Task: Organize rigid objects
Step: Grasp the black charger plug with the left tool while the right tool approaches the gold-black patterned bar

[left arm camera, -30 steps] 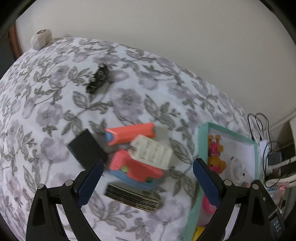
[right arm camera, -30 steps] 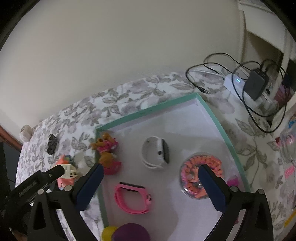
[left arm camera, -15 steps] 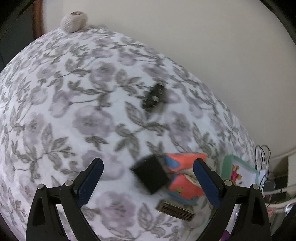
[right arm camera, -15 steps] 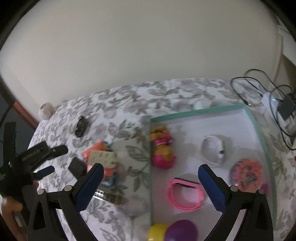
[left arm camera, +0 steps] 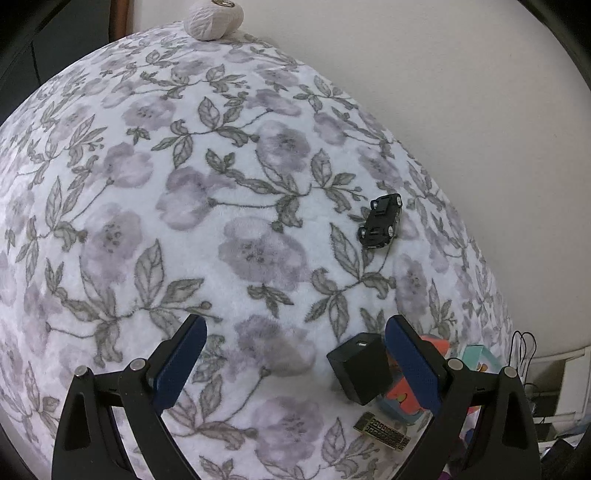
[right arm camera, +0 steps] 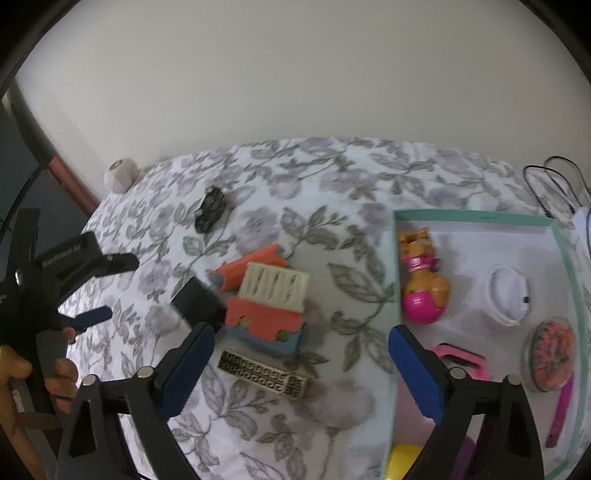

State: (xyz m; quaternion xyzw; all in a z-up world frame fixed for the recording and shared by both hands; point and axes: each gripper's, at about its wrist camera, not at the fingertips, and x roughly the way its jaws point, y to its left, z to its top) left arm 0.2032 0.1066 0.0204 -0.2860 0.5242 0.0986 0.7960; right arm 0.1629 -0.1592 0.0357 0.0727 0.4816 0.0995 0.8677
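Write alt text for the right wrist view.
The right gripper, jaws closing with nothing between them, hangs over a floral blanket above a pile of orange and cream toy blocks, a black cube and a brass patterned bar. A teal-rimmed white tray of toys lies right.

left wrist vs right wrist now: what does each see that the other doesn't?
Only the left wrist view: the left gripper head-on, jaws open, nothing between them.

Only the right wrist view: the inside of the teal tray with the doll, white watch and pink band; the person's hand; the right gripper, jaws closing on nothing.

Both: toy car, black box, orange toy pile, gold bar, yarn ball, floral blanket.
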